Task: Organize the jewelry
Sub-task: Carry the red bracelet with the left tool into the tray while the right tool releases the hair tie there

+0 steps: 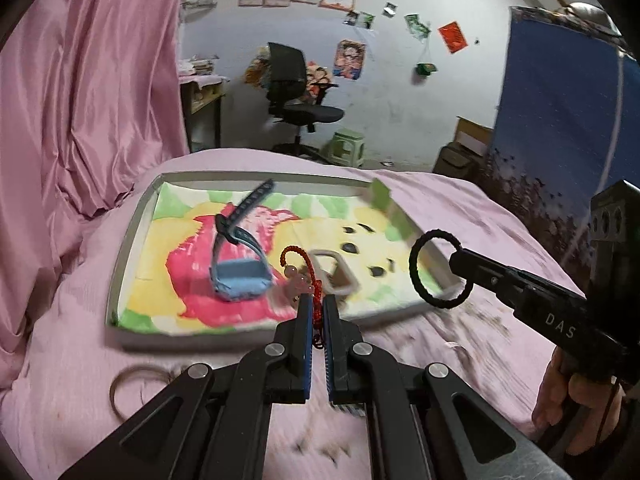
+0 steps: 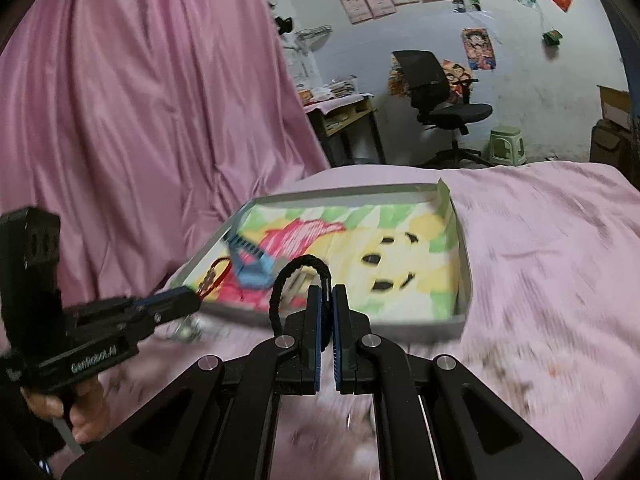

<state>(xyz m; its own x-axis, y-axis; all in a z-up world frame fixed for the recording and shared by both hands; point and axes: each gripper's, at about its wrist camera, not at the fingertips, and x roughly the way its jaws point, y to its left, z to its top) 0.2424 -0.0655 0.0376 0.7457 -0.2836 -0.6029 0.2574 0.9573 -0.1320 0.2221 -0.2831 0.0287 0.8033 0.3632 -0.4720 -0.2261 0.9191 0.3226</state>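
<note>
Though motion blur smears much of both views, the main things can be read. The left gripper (image 1: 318, 304) has its two fingers drawn together on a red beaded cord bracelet (image 1: 298, 268), whose knotted cord runs down between the blue pads while its loop and pale pink beads rise over the near edge of the tray (image 1: 132, 224). The right gripper (image 2: 325, 296) is likewise clamped on a black braided ring bracelet (image 2: 288, 280), held above the tray's right near corner; part of the loop is hidden behind its left finger.

Inside the shallow grey cardboard tray, lined with a crayon-like drawing in red, yellow and green, lies a blue watch (image 1: 240, 276) with a square case and a dark strap curling upward. Just beside it sits a pale rounded-rectangle item (image 1: 332, 272), too blurred to name and partly covered by the red bracelet. A torn corner flap stands up at the tray's far right.

The tray rests on a bed (image 1: 460, 208) under a pink ribbed cover. On the cover, near the left gripper, lies a thin metal bangle (image 1: 132, 384), half hidden by the gripper arm. Dark specks on the cover are indistinct. Pink satin curtain (image 1: 88, 80) hangs at the left; a black office chair (image 1: 292, 84) and green stool (image 1: 346, 146) stand beyond.
</note>
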